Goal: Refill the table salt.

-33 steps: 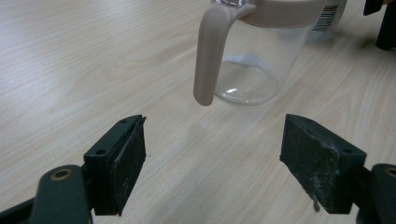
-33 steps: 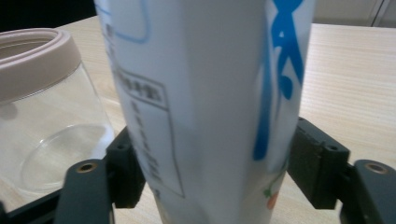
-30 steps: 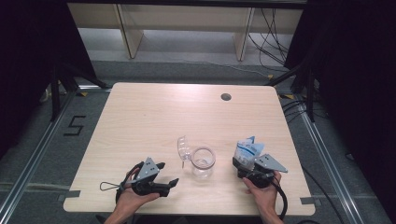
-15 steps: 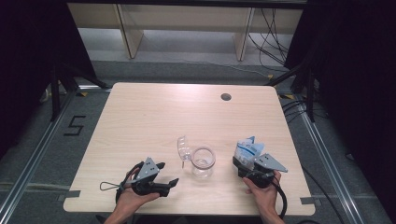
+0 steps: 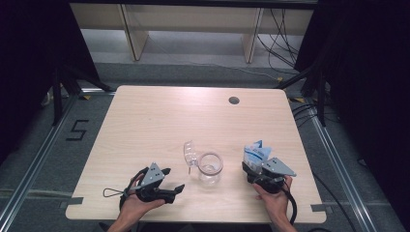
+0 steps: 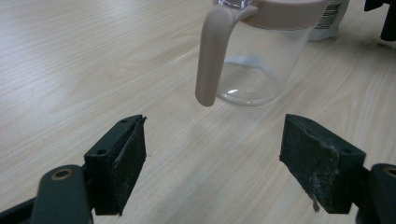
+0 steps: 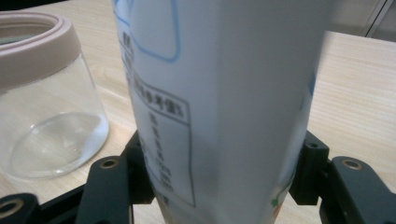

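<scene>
Carton [image 7: 224,93] between right claw [image 7: 219,182] pads

Table [image 5: 145,125]: light wood-grain top, rounded corners.
Cable hole [image 5: 234,100]: dark, round, set in the top near the far right edge.
Floor marking [image 5: 77,130]: black "5", left of the table.
Shelf uprights [image 5: 133,34]: pale wood, beyond the far edge.
Cables [image 5: 278,43]: black, lying on the floor at far right.
</scene>
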{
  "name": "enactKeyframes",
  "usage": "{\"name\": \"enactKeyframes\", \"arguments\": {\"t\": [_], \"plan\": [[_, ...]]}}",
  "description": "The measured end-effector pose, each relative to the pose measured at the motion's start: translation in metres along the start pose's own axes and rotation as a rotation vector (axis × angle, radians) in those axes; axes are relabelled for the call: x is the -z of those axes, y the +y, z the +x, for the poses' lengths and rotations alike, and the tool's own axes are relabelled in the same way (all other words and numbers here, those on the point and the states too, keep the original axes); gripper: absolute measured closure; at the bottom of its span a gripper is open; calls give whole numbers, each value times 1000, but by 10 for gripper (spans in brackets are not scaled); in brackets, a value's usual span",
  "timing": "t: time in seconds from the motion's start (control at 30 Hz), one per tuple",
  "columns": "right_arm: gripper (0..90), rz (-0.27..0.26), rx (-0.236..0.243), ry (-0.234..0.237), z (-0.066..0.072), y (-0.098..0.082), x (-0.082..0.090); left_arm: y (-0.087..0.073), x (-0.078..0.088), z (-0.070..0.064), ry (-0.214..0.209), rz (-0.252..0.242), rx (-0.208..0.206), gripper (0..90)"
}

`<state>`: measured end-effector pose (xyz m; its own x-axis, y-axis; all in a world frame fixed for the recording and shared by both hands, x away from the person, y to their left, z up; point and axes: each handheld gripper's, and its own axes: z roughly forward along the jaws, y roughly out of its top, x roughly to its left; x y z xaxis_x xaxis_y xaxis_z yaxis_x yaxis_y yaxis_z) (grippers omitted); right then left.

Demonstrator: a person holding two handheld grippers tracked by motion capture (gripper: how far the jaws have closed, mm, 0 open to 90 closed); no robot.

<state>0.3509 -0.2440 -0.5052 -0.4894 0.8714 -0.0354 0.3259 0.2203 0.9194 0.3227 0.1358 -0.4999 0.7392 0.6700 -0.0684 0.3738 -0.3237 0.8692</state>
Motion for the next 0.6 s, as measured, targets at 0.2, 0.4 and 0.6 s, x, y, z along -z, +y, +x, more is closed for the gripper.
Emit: {"name": "enactKeyframes", "arguments": {"t": [0.2,0.4,0.6], "plan": [[418,6,34,3,3,2,0,0,0,0,0,1,-1,220],[418,5,85,-5,9,7,2,0,-1,0,-5,0,-11,220],[419,4,190,-28,16,11,3,-1,-1,0,1,3,-5,219]]}}
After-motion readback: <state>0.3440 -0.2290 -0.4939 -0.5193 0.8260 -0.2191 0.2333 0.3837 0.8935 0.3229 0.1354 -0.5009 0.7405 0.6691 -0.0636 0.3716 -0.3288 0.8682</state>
